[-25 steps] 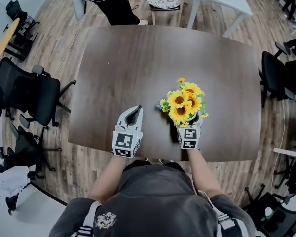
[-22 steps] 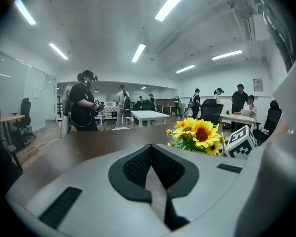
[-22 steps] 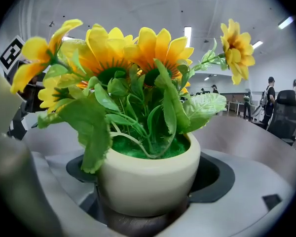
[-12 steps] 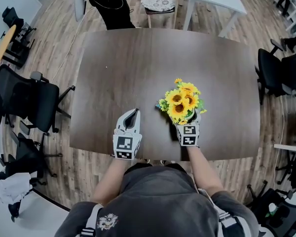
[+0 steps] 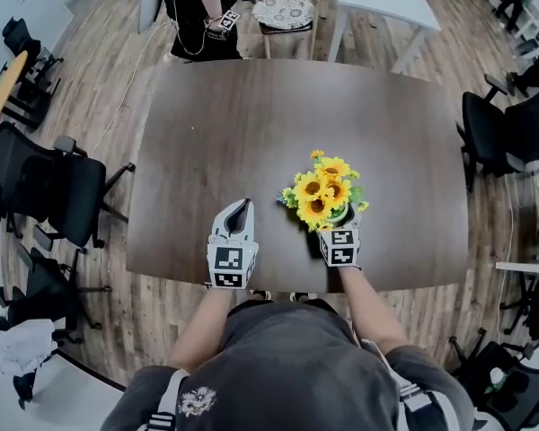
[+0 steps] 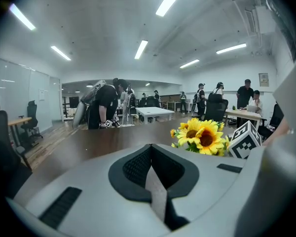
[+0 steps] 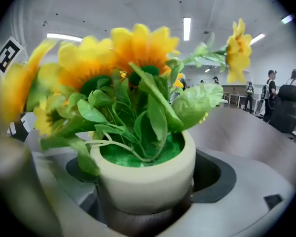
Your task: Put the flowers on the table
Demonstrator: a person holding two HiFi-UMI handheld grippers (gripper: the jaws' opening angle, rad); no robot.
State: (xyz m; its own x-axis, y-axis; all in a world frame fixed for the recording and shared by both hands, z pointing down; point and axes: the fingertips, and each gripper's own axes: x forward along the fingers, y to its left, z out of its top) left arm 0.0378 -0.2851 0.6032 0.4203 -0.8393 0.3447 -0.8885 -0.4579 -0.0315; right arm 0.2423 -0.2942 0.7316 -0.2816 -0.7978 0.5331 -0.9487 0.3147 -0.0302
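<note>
Two grippers hover over the near edge of the dark table [image 5: 251,115]. The right gripper [image 5: 340,225] has its jaws clamped on the cream pot [image 7: 145,177] of the flowers [image 5: 322,191], which stand upright over the table's near right part. I cannot tell whether the pot touches the table. The left gripper [image 5: 243,204], left of the flowers, has its jaws pressed together and empty. A person [image 5: 198,12] stands beyond the far edge.
</note>
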